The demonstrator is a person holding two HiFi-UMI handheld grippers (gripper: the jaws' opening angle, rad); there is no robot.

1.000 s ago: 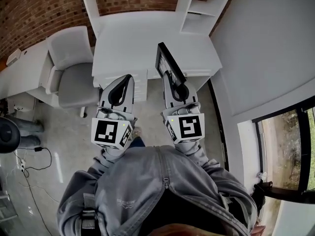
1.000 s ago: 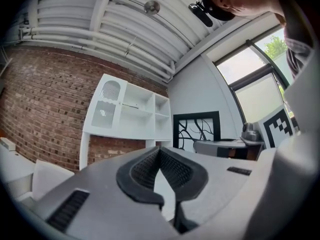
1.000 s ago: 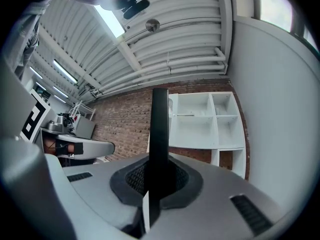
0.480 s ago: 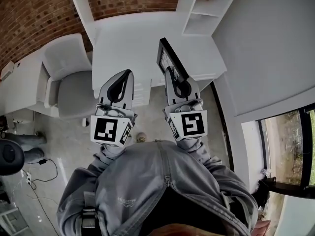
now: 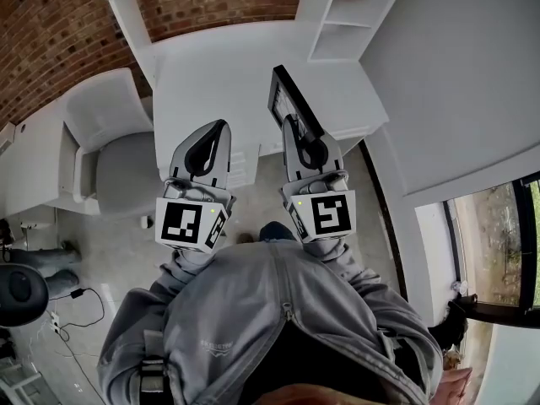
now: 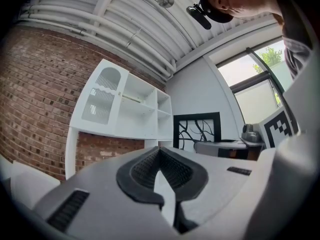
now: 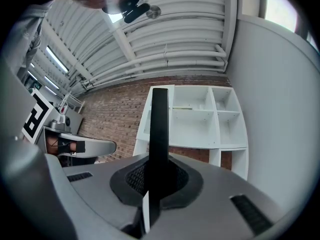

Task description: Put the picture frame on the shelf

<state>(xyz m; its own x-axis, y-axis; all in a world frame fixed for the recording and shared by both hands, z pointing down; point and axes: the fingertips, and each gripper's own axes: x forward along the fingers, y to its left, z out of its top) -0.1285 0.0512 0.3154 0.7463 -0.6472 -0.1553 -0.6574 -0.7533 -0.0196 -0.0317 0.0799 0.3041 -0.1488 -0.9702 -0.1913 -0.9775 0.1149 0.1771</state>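
Most of the head view is filled by the white desk (image 5: 245, 66) standing against the brick wall (image 5: 51, 24), with a plain white wall (image 5: 456, 74) running along its right side. My own grey jacket (image 5: 270, 327) covers the bottom of that view and hides the floor below me.

At the desk's far right corner stands the white shelf (image 5: 346, 15). From above, its top is cut off by the picture's edge, so I see only a couple of compartments there. The right gripper view shows its open cubbies (image 7: 205, 116) more fully, and the left gripper view shows a cabinet door on its left end (image 6: 102, 101).

A grey chair (image 5: 114, 146) sits at the desk's left side.

The picture frame (image 5: 285, 99) is in the air over the desk's near edge, well short of the shelf. It is black and upright, clamped by its lower edge in my right gripper (image 5: 297, 133). Along those jaws I see it only edge-on, as a dark bar (image 7: 160, 119), so its face cannot be made out there. The left gripper view shows a branch pattern on its face (image 6: 196, 129), with the lower part hidden behind the right gripper.

My left gripper (image 5: 221, 129) is held beside the right one, its jaws together with nothing between them (image 6: 160, 154).
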